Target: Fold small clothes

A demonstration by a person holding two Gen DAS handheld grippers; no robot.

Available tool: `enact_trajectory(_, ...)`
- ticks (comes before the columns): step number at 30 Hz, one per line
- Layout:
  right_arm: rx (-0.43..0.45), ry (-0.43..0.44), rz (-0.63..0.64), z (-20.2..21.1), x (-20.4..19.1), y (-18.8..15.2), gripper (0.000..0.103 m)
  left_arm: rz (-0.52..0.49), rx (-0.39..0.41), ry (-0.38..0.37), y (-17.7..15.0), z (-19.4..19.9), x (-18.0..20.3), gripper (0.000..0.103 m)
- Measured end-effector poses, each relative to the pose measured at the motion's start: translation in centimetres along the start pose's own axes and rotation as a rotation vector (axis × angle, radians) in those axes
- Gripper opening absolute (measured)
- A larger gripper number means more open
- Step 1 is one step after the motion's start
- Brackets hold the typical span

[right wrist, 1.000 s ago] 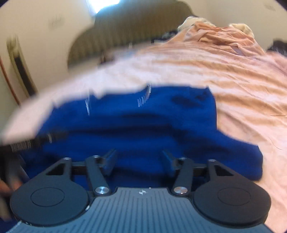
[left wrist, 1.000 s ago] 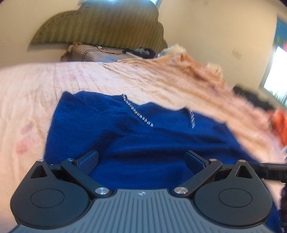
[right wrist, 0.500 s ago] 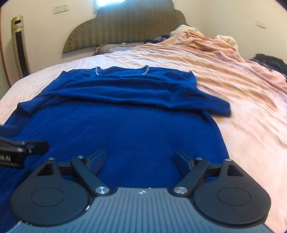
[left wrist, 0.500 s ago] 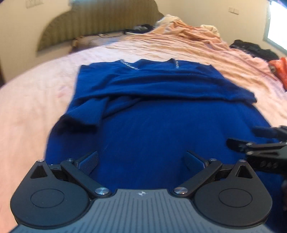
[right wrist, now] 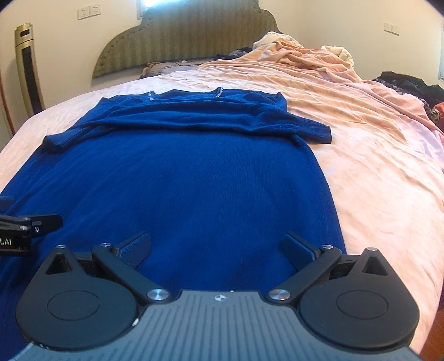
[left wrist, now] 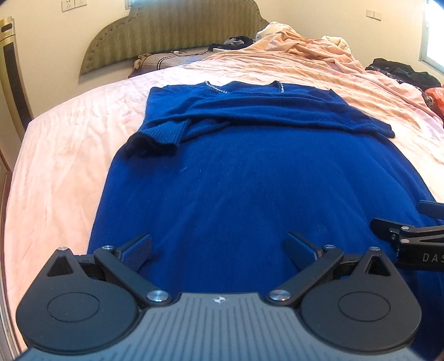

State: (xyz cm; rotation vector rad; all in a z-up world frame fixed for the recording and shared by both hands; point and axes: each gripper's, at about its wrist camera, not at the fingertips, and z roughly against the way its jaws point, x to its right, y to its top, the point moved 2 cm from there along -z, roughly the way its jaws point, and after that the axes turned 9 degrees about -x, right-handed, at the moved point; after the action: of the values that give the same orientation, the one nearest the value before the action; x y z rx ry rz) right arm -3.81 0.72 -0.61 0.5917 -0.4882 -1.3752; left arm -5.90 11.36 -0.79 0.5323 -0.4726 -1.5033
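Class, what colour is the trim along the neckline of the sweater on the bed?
Silvery white, sparkly trim on the deep blue sweater; clearest in the left wrist view.

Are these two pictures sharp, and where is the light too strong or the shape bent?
Left wrist view: sharp; the window at right is blown out white, and the bed edge curves from the fisheye. Right wrist view: also sharp on the blue sweater; a bright window patch glares above the headboard.

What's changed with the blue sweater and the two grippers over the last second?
Both grippers pulled back toward the hem: a second ago each sat close over the blue sweater's upper part, now the whole garment shows. The left gripper and right gripper were open throughout, holding nothing. The sweater stays flat on the pink bedsheet, sleeves folded across the chest.
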Motion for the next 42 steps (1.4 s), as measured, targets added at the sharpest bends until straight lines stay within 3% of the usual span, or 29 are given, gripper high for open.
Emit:
enact_trajectory(9, 0.023, 0.008, 0.006, 0.9, -0.1, -1.3, 0.103, 0.007, 0.074, 0.001, -2.5, 1.2, -0.2, 0.103)
enact_trajectory(42, 0.034, 0.005, 0.003, 1.9, -0.3, -2.6, 0.103, 0.004, 0.073, 0.028, -3.0, 1.6, 0.2, 0.103)
